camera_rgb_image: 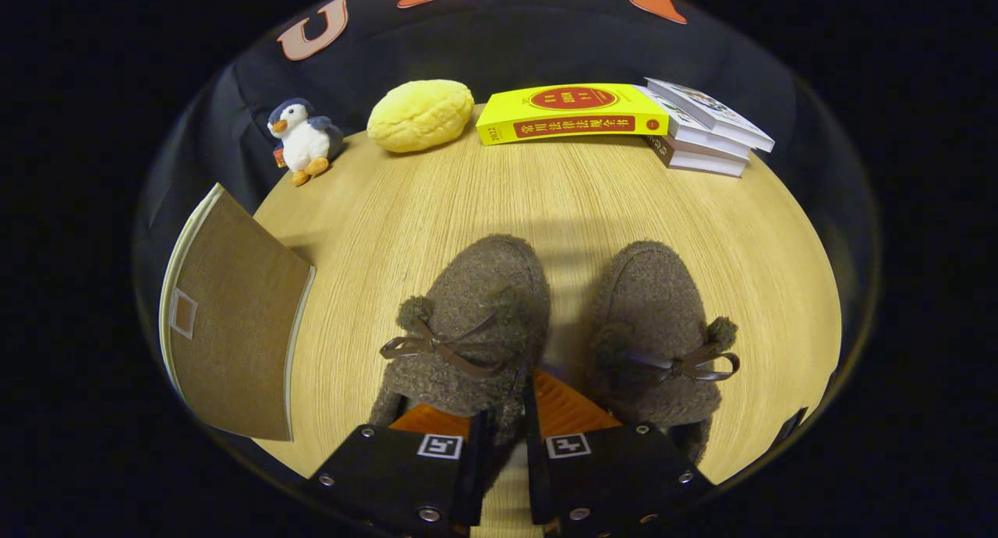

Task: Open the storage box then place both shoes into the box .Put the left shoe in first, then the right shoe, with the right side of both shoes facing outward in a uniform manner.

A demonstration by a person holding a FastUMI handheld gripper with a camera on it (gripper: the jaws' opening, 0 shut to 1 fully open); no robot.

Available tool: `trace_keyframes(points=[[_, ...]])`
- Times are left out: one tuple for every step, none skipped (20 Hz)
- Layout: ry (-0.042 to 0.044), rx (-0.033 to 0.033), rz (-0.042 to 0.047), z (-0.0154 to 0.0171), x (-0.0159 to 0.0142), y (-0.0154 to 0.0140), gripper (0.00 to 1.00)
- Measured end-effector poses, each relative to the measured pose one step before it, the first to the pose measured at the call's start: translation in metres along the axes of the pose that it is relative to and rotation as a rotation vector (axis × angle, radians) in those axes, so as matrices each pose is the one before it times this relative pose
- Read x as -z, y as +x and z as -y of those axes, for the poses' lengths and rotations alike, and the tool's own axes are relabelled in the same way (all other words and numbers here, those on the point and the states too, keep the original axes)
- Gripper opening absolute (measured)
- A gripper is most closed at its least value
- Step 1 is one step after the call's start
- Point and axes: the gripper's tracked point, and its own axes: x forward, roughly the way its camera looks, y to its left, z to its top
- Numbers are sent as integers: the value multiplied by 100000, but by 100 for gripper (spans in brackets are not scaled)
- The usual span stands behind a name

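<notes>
Left shoe wall pinched in gripper.

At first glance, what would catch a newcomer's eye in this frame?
Two fuzzy brown shoes with bows: the left shoe has its inner edge between the nearly closed fingers of the gripper, and the right shoe lies beside it. Beyond them, along the far edge of the wooden table, sit a toy penguin, a yellow bun-shaped plush and a yellow book by stacked books.
</notes>
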Motion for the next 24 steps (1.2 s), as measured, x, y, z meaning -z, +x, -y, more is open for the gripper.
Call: trace_keyframes(points=[[1603, 137, -1011, 111, 87, -280, 18], [2519, -989, -11, -133, -196, -502, 15], [2326, -2529, 1303, -649, -476, -418, 11], [463, -817, 825, -536, -335, -526, 10], [-576, -68, 187, -408, -121, -712, 10], [-1026, -566, 943, -686, -444, -678, 10], [-583, -1064, 1539, -896, -591, -636, 10], [-114, -1567, 1113, -959, -583, -681, 10], [415, -1434, 1009, -1104, -605, -822, 10], [154, -1948, 1307, -1208, -833, -752, 10], [-646, -1308, 1826, -1091, -944, -670, 10], [336, -1694, 2214, -1236, -993, -795, 10], [630, -1569, 2581, -1221, -1158, -746, 10], [795, -1995, 2544, -1388, -1074, -774, 10], [314, -2523, 1581, -1538, -978, -739, 10], [121, -2126, 1501, -1466, -830, -698, 10], [-212, -1680, 1473, -1437, -951, -570, 10], [-732, -1289, 1231, -1474, -723, -441, 10], [-1325, -1106, 490, -1422, -576, -277, 10], [-1504, -1096, 261, -1450, -302, -70, 10], [-1489, -1099, 33, -1432, -252, 158, 10], [-878, -1389, -567, -1506, 44, 238, 10], [-491, -1619, -1114, -1572, 158, 366, 10], [-112, -1727, -1290, -1508, 310, 480, 10]])
